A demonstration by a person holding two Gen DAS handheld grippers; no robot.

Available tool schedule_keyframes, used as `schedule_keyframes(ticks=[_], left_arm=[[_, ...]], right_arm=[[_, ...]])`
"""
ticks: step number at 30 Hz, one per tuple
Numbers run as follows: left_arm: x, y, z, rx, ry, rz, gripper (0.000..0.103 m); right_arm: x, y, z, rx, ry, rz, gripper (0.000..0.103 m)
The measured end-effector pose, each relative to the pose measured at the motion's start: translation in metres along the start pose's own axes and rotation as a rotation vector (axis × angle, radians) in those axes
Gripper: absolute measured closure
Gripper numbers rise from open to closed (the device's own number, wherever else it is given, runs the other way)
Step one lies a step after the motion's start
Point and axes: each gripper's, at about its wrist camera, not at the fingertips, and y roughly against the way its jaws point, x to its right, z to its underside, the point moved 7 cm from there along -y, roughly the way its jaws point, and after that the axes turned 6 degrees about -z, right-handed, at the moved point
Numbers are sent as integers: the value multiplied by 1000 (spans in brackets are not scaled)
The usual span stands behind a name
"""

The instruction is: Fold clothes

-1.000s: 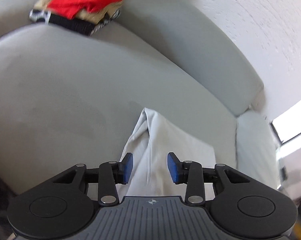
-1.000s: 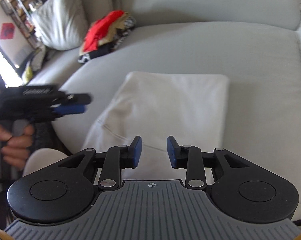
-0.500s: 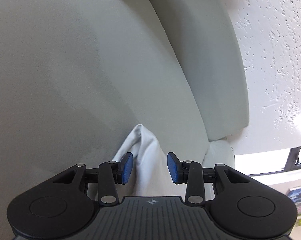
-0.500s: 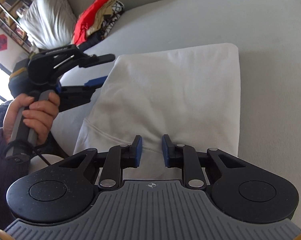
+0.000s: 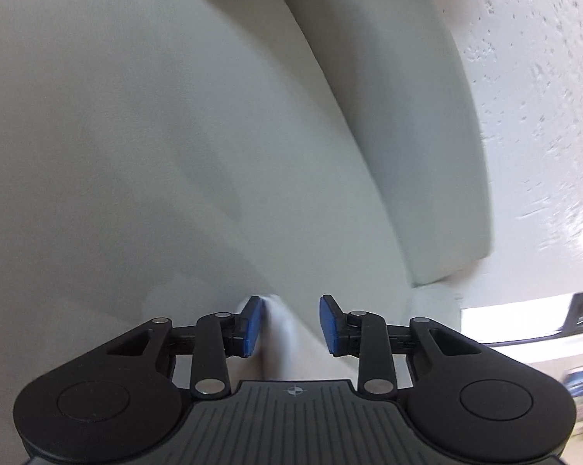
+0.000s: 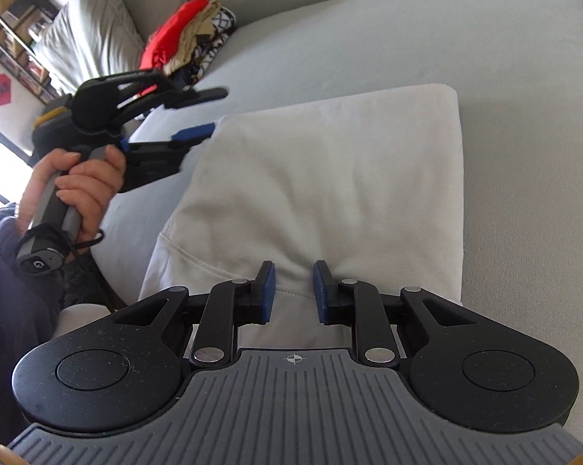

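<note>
The cream garment (image 6: 330, 178) lay folded on the sofa cushion (image 6: 523, 116). The right gripper (image 6: 291, 290) was open over its near hem, and the left gripper (image 6: 198, 116) was open at its far left corner. Both should bite all layers before lifting.

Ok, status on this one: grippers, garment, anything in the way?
Left gripper open at garment's left edge. Right gripper open over near hem. Garment folded flat on sofa. Nothing in the way.
</note>
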Motion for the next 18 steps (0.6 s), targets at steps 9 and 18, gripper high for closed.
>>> schedule_keyframes(ticks=[9,18], left_arm=[[33,55,40,73,-315,-177,67],[83,32,153,11,-616,-204,93]], right_arm=[[2,20,-5,50,-56,-31,73],[36,37,-49,239,-120,-29,94]])
